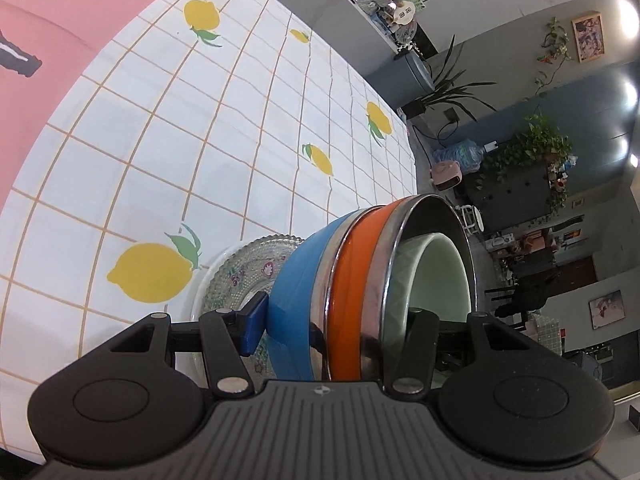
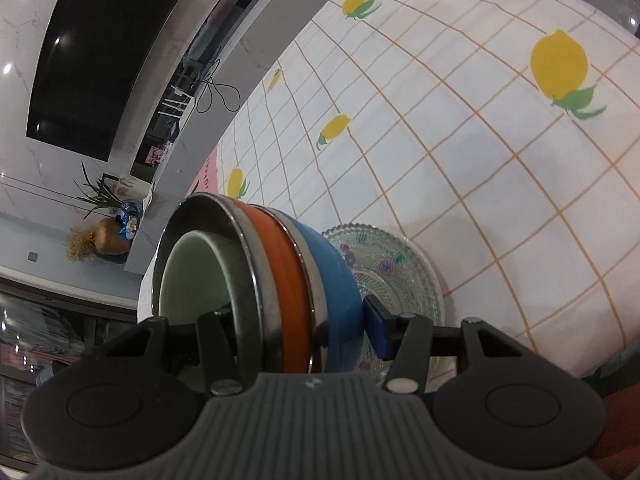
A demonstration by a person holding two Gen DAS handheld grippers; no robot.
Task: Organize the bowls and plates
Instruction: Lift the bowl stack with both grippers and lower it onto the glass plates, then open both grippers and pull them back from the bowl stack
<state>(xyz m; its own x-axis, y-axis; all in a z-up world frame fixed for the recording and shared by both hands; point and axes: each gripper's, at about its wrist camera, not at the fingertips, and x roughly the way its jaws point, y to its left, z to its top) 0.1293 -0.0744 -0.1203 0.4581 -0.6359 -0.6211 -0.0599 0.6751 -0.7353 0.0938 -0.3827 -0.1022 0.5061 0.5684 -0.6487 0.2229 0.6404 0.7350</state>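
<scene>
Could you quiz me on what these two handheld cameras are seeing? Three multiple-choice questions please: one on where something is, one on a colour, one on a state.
1. Where does the stack of bowls sit?
A. On the glass plate
B. On the floor
C. On a shelf

2. What colour is the innermost bowl?
A. Red
B. Pale green
C. Black

3. How is the left gripper?
A. Away from the stack
B. Holding a spoon
C. Jaws on either side of the stack

Answers: 1 A, the beaded rim shows beneath the blue bowl. 2 B, its inside shows pale green. 3 C, the jaws flank the stack.
</scene>
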